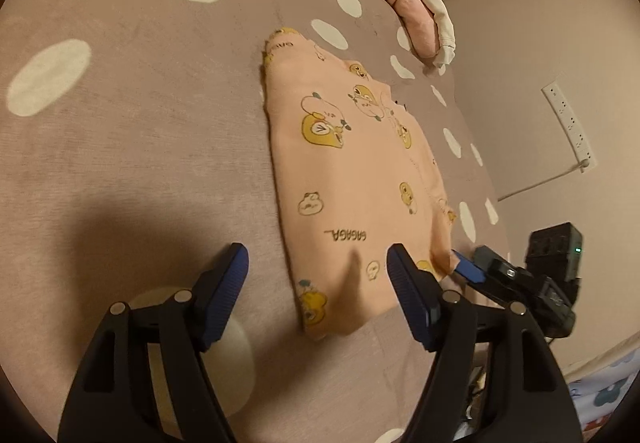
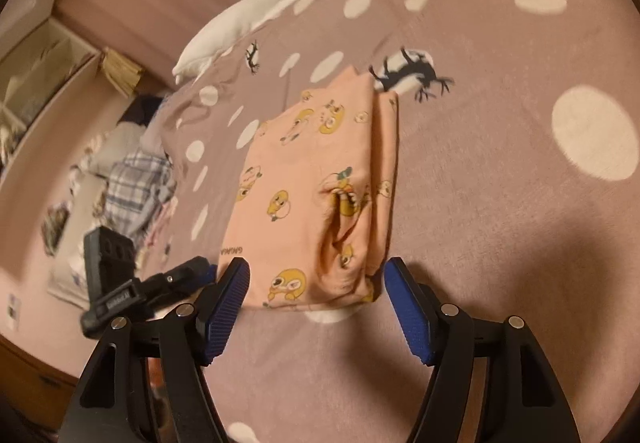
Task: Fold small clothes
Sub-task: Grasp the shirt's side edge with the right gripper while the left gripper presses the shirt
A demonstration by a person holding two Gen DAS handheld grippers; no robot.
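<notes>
A peach garment (image 1: 352,171) printed with yellow cartoon figures lies folded into a long rectangle on the mauve, white-dotted bedsheet (image 1: 140,103). My left gripper (image 1: 318,263) is open at the garment's near end, with the near left corner between its blue pads, which do not press on it. My right gripper (image 2: 316,275) is also open, and the garment (image 2: 304,183) reaches between its jaws with a bunched fold at its right side. Each view shows the other gripper's blue fingertip at the cloth's near corner.
Folded pink and cream clothes (image 1: 424,23) sit at the bed's far right edge. A white goose plush (image 2: 256,15) lies at the far side. A wall power strip (image 1: 568,123) is beside the bed, and a heap of clothes (image 2: 136,179) lies on the floor.
</notes>
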